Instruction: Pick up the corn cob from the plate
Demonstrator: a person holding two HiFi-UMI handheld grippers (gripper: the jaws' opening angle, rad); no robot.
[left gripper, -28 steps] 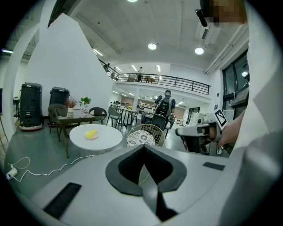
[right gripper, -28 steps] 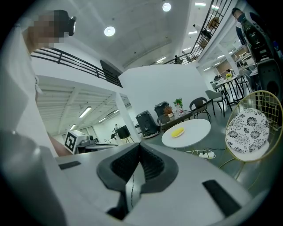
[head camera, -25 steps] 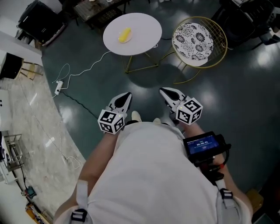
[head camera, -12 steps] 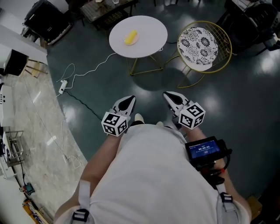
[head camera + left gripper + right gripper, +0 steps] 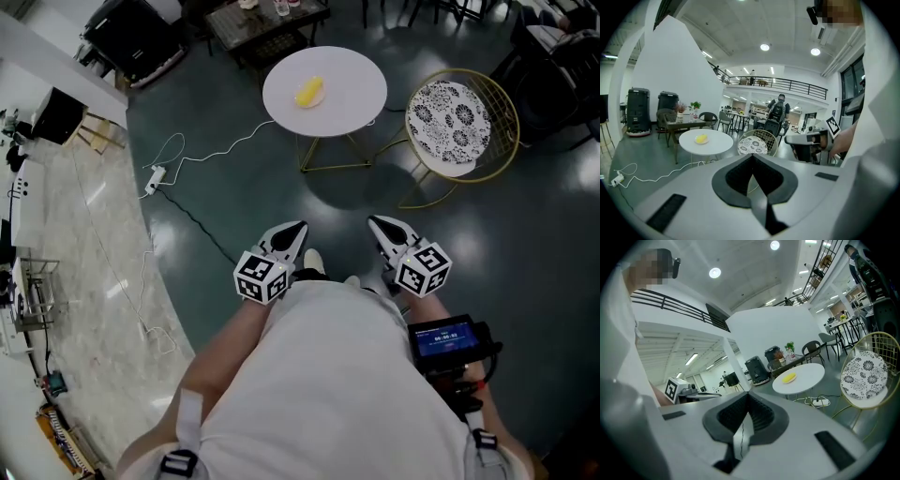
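Observation:
A yellow corn cob [image 5: 309, 92] lies on a small plate on the round white table [image 5: 352, 94], far ahead across the floor. The left gripper view shows the corn cob [image 5: 701, 138] on that table [image 5: 712, 143]; in the right gripper view the cob [image 5: 789, 378] is small and distant too. My left gripper [image 5: 293, 233] and right gripper [image 5: 379, 226] are held close to the person's body, both shut with nothing between their jaws. Neither is near the table.
A gold wire chair [image 5: 461, 117] with a patterned cushion stands right of the table. A white cable and power strip [image 5: 153, 175] trail over the dark floor at the left. Other tables, chairs and black machines [image 5: 637, 112] stand behind.
The table with the corn and the chair have slid right and lower in the head view as the view shifted. Both grippers stay shut and close to the body.

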